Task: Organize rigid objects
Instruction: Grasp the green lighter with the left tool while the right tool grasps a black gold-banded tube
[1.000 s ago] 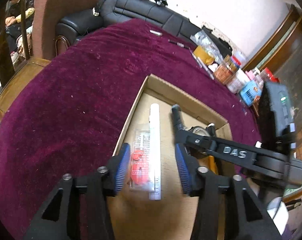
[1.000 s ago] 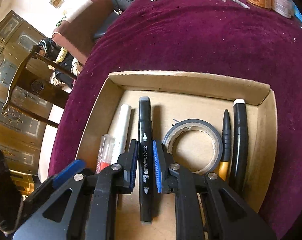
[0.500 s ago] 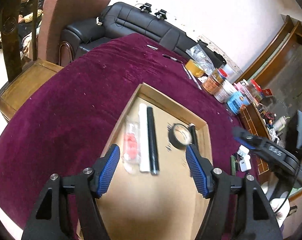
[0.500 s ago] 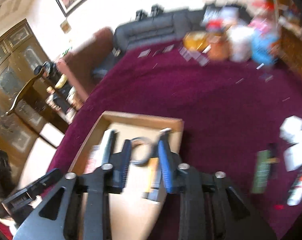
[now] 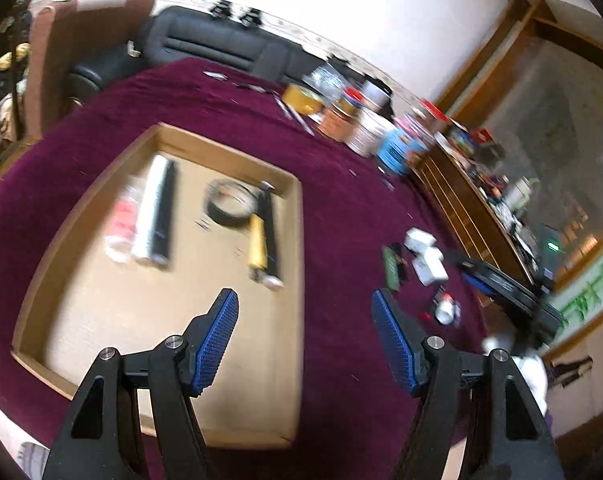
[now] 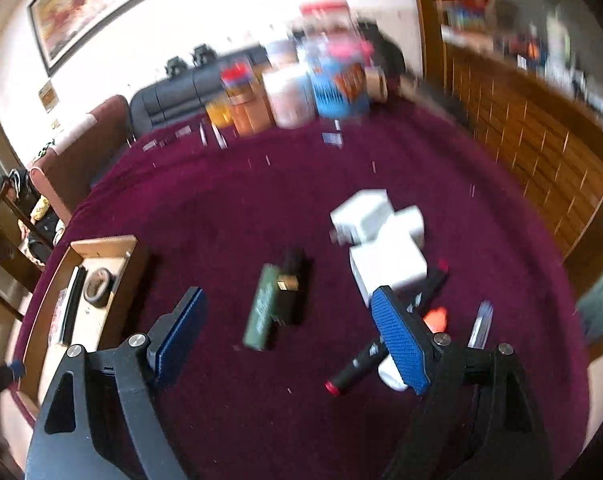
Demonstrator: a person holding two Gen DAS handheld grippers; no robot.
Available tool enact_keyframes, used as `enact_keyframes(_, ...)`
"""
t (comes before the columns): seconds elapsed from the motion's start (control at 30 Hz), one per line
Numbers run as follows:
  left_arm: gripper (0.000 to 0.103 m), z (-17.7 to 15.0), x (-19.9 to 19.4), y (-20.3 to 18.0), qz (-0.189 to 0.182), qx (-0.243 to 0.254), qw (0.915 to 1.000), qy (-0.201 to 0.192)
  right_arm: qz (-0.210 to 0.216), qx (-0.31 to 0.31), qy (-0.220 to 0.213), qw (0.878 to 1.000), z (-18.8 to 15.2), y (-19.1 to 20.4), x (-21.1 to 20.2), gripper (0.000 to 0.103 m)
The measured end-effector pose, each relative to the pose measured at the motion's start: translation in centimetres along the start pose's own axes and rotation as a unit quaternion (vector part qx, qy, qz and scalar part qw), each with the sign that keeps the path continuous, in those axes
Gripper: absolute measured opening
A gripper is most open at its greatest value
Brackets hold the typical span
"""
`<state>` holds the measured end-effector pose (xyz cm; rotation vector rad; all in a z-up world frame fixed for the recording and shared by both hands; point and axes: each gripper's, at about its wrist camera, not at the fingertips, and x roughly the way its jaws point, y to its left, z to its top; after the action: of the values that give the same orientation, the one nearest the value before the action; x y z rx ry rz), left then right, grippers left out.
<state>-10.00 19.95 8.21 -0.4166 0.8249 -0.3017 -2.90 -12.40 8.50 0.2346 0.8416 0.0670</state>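
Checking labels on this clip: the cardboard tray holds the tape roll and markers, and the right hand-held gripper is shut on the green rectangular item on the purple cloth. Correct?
Not quite. In the right wrist view the right hand-held gripper is open and empty, its jaws having just been opening; the green rectangular item lies free on the purple cloth. The cardboard tray does hold the tape roll and markers.

blurred: jars (image 6: 301, 88) | labels unreadable | cardboard tray (image 6: 33, 332) partly hidden
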Motion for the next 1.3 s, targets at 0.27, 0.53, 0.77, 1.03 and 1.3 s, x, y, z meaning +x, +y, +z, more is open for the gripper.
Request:
enact_keyframes(0.27, 0.063, -1.9, 0.2, -3.9, 0.002, 0.047, 0.9987, 0.020, 0.035, 0.027, 0.057, 0.997, -0.3, -0.1, 4.5, 0.057)
enact_keyframes(0.53, 0.063, -2.8, -0.1, -4.6, 0.009, 0.059, 0.9979, 0.026, -0.026, 0.020, 0.096, 0.995, 1.2, 0.1, 9.8, 0.026)
enact_keyframes(0.77, 0.063, -2.7, 1.0, -5.6, 0.013, 0.084, 0.9957, 0.038, 0.015, 0.060, 0.111, 0.992, -1.3, -2.3, 7.1, 0.015)
enact_keyframes(1.03, 0.063, -0.8, 7.7, -10.5, 0.023, 0.132, 0.9882, 0.074, 0.071, 0.081, 0.110, 0.988, -6.5, -5.3, 2.1, 0.015)
enact_keyframes(1.3, 0.063, 1.3, 19.1, -15.0, 0.076, 0.182, 0.9753, 0.098, 0.085, 0.062, 0.074, 0.992, -7.4, -5.2, 1.4, 0.014)
